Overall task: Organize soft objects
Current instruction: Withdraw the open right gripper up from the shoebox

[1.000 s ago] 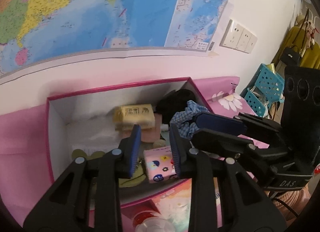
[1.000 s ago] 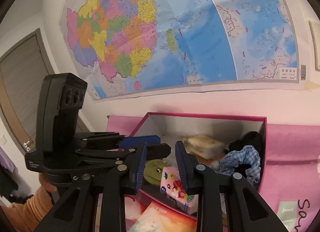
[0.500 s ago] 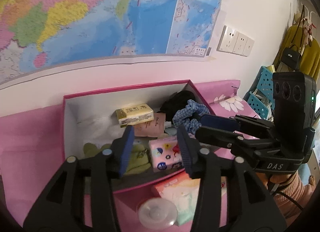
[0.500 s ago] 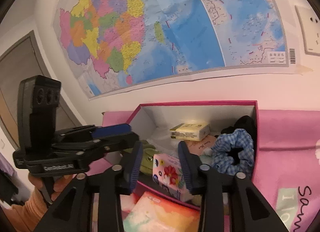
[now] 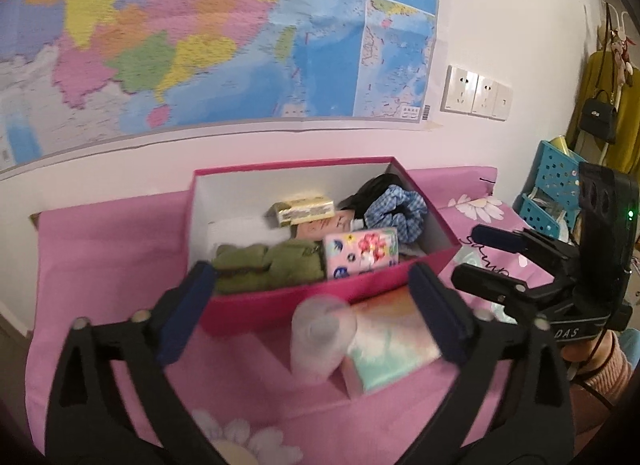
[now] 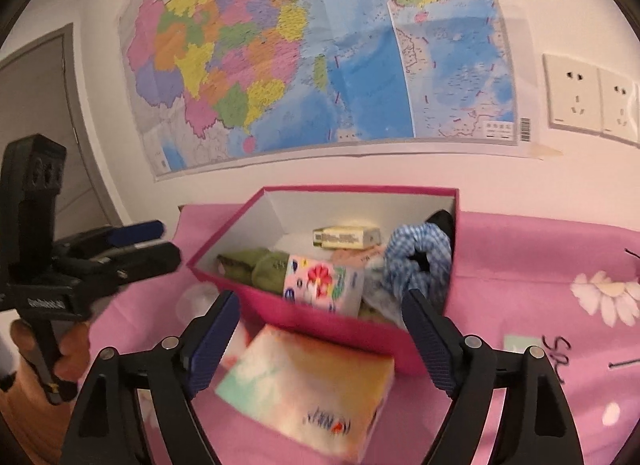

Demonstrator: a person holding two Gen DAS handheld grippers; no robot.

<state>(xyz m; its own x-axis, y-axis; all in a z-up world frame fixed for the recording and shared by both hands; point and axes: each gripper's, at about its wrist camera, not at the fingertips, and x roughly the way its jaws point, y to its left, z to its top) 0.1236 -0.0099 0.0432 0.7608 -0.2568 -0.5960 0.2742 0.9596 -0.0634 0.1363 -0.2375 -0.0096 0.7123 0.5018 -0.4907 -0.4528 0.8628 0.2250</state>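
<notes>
With both the left gripper [image 5: 310,299] and right gripper [image 6: 320,339] spread empty, the tissue pack [image 6: 306,389] is best pinched squarely across its sides.

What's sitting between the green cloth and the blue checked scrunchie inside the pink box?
The floral tissue pack, seen in the right wrist view.

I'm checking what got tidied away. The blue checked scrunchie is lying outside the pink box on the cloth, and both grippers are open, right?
Not quite. The blue checked scrunchie is inside the pink box, at its right end, not out on the cloth. The right wrist view shows it best. The rest is right: the left gripper and the right gripper are both open.
</notes>
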